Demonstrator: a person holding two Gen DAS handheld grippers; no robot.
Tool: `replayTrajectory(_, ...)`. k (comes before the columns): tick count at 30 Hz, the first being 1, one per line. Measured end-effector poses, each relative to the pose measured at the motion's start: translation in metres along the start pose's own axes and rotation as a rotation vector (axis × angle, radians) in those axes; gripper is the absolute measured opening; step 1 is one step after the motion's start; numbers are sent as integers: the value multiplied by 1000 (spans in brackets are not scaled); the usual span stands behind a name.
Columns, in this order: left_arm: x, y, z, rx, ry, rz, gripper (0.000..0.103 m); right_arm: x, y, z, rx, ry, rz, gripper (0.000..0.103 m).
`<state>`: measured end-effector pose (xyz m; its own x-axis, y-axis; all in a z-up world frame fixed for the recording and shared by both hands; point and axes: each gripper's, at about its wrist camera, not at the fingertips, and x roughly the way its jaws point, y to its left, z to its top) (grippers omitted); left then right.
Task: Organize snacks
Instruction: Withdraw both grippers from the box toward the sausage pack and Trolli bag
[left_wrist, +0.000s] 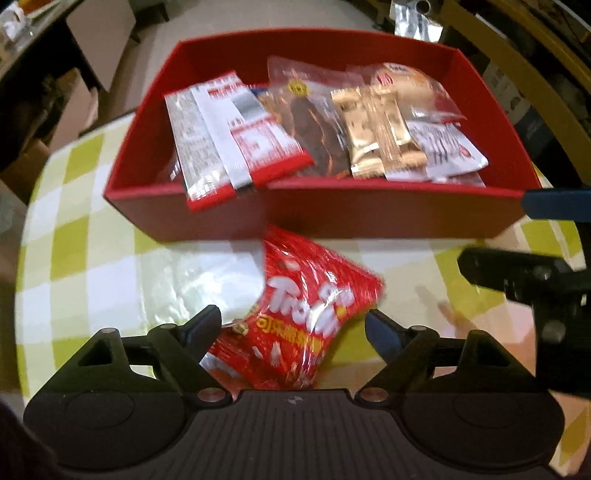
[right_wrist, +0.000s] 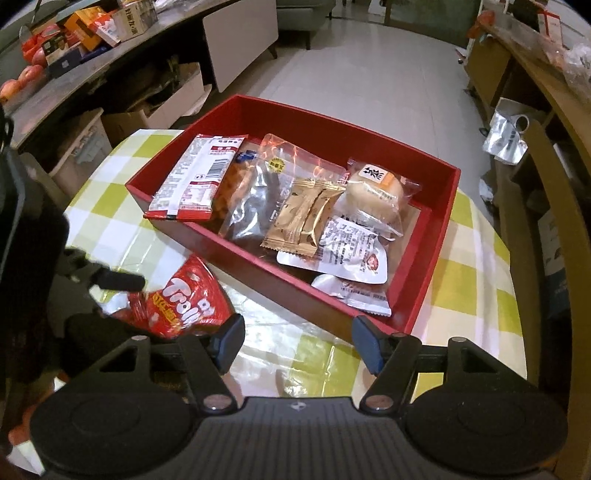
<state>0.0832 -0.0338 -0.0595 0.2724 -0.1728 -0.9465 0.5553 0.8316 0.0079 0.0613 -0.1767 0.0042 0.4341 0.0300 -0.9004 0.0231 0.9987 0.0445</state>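
Observation:
A red box (left_wrist: 369, 218) (right_wrist: 258, 254) on the checked tablecloth holds several snack packets: a red-and-white packet (left_wrist: 229, 136) (right_wrist: 195, 177) leaning over its left wall, a clear dark-snack bag (left_wrist: 314, 122), gold bars (left_wrist: 376, 133) (right_wrist: 303, 218), a bun (right_wrist: 373, 195). A red Trolli bag (left_wrist: 306, 310) (right_wrist: 184, 302) lies on the table in front of the box. My left gripper (left_wrist: 293, 325) is open with its fingers either side of the Trolli bag. My right gripper (right_wrist: 295, 345) is open and empty, near the box's front corner.
The round table (left_wrist: 85, 236) has a green-and-white checked cloth (right_wrist: 469, 280). A wooden chair (right_wrist: 546, 229) stands to the right. Shelves with boxes and fruit (right_wrist: 74, 33) stand at the far left, cardboard boxes (right_wrist: 166, 103) on the floor.

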Motion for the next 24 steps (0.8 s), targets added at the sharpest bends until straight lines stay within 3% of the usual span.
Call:
replayTrajectory(3,-5,-6,-8,0,19,-67,80,-3,-3,-1,23,0,-4,71)
replayTrajectory(7,-22,-16,-18,12,-3,-106,86,-3,-4,-5,45,13,-2,71)
replayTrajectory(11,-38,14,-26,-147,10,-96,88,2,9,-1,37,26,59,71)
replayTrajectory(14,-47,42,-41,-259,20,7,88,8,24,4,8,36,131,71)
replayTrajectory(18,-58,79,-62,-399,20,75,90,21,48,7,-38,64,155,71)
replayTrajectory(21,-59,106,-70,-497,29,47,91,37,64,5,-73,107,154,71)
replayTrajectory(24,-51,116,-68,-526,54,11,91,51,77,3,-97,134,163,71)
